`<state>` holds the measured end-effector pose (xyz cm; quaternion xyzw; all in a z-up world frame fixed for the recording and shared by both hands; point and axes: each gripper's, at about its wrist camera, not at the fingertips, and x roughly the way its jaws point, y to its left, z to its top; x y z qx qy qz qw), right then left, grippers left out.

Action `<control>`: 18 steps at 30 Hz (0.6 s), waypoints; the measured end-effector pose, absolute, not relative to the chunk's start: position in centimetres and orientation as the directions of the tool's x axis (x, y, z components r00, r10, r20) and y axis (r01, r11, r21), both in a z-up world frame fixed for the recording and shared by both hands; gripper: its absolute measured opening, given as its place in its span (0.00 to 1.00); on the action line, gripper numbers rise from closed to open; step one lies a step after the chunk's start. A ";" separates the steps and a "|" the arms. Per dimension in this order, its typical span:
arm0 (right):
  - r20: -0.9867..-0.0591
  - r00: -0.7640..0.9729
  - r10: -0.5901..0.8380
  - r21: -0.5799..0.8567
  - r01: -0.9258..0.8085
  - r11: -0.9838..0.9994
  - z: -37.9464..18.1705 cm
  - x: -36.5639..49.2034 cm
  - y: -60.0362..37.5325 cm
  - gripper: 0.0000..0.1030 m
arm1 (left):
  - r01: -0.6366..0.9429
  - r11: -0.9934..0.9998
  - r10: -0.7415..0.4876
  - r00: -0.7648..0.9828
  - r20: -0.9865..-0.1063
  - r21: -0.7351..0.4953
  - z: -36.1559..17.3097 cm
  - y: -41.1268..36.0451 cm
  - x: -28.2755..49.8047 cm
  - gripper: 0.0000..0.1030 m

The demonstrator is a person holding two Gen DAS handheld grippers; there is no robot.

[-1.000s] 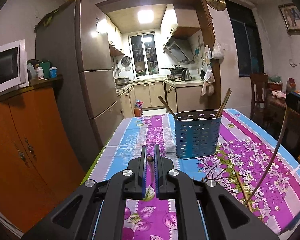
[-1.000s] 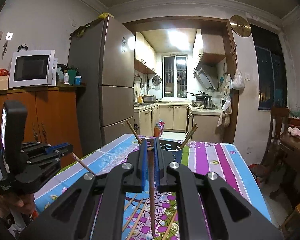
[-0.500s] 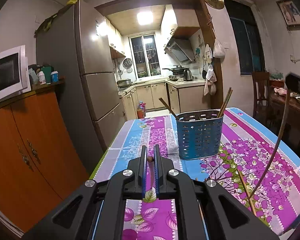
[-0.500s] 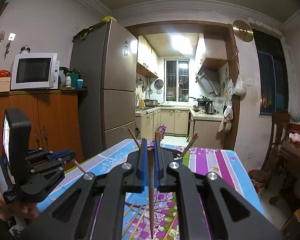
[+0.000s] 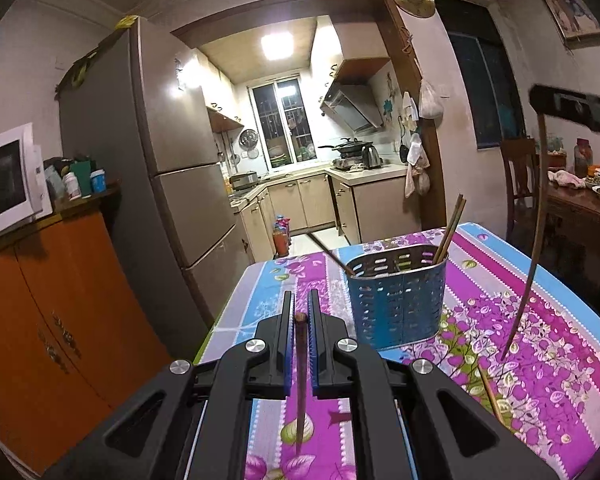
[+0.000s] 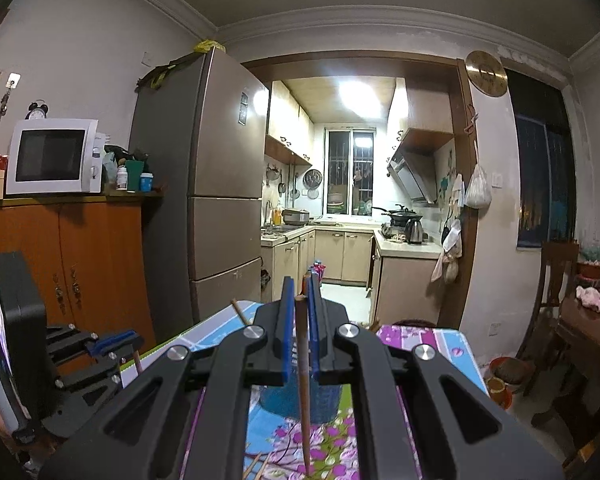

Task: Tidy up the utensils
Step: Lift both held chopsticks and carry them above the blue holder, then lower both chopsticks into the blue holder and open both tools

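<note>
A blue perforated utensil holder (image 5: 396, 300) stands on the floral tablecloth (image 5: 540, 320) with several chopsticks (image 5: 452, 224) leaning in it. My left gripper (image 5: 299, 312) is shut on a dark chopstick (image 5: 300, 380) that hangs down between its fingers, left of the holder. My right gripper (image 6: 299, 296) is shut on a brown chopstick (image 6: 303, 392) held upright above the holder (image 6: 284, 400), which is mostly hidden behind the fingers. In the left wrist view the right gripper (image 5: 572, 110) shows at the upper right with its chopstick (image 5: 534, 248) hanging down. Loose chopsticks (image 5: 490, 396) lie on the cloth.
An orange cabinet (image 5: 52, 320) with a microwave (image 6: 52, 156) stands left, beside a tall fridge (image 5: 172, 184). The kitchen doorway is straight ahead. A wooden chair (image 5: 520, 184) and a side table with dishes (image 5: 592, 196) are at the right. The left gripper (image 6: 80, 356) shows in the right wrist view.
Both grippers have risen with their chopsticks. The right gripper lifted higher, so its chopstick tip is off the cloth and the holder sits lower in both views.
</note>
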<state>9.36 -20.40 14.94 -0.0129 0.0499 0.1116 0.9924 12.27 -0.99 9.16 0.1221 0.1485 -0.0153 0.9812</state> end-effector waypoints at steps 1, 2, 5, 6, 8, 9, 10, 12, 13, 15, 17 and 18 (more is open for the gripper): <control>-0.101 0.970 0.222 -0.012 -0.224 0.975 15.2 9.7 -20.5 0.05 | 0.080 0.970 -0.007 0.954 -0.300 0.230 9.5 -1.2 12.8 0.07; -0.100 0.970 0.221 -0.012 -0.224 0.975 15.6 10.2 -20.6 0.05 | 0.089 0.971 -0.017 0.952 -0.304 0.223 9.8 -1.3 13.1 0.07; -0.088 0.973 0.214 -0.014 -0.216 0.976 16.8 11.5 -20.9 0.05 | 0.156 0.974 -0.096 0.943 -0.318 0.167 11.9 -1.6 14.7 0.07; -0.082 0.975 0.208 -0.017 -0.210 0.978 17.3 12.0 -21.0 0.05 | 0.183 0.972 -0.130 0.940 -0.316 0.145 13.1 -1.8 15.4 0.07; -0.073 0.976 0.205 -0.011 -0.206 0.978 18.1 12.9 -21.1 0.05 | 0.214 0.969 -0.169 0.937 -0.304 0.121 14.8 -2.1 16.5 0.07; -0.068 0.976 0.205 -0.002 -0.206 0.979 18.5 13.5 -21.3 0.05 | 0.225 0.968 -0.185 0.939 -0.291 0.112 16.0 -2.4 17.3 0.07; -0.062 0.976 0.208 0.009 -0.208 0.978 18.9 14.0 -21.4 0.05 | 0.237 0.966 -0.200 0.939 -0.278 0.104 17.0 -2.7 17.8 0.07; -0.046 0.976 0.211 0.032 -0.210 0.977 19.9 15.3 -21.7 0.05 | 0.262 0.962 -0.237 0.940 -0.244 0.073 19.1 -3.0 19.2 0.07; -0.035 0.977 0.211 0.042 -0.209 0.977 20.4 16.1 -21.8 0.05 | 0.275 0.960 -0.257 0.939 -0.227 0.051 20.2 -3.1 20.1 0.07; -0.021 0.978 0.209 0.055 -0.208 0.977 21.0 17.3 -21.8 0.05 | 0.293 0.956 -0.284 0.939 -0.195 0.019 21.8 -3.4 21.5 0.07; -0.007 0.979 0.203 0.064 -0.202 0.977 21.3 18.9 -21.7 0.05 | 0.295 0.955 -0.291 0.944 -0.154 0.008 22.7 -3.7 22.8 0.07; -0.003 0.980 0.200 0.066 -0.200 0.978 21.3 19.3 -21.7 0.05 | 0.297 0.955 -0.294 0.947 -0.129 0.005 23.1 -4.0 23.7 0.07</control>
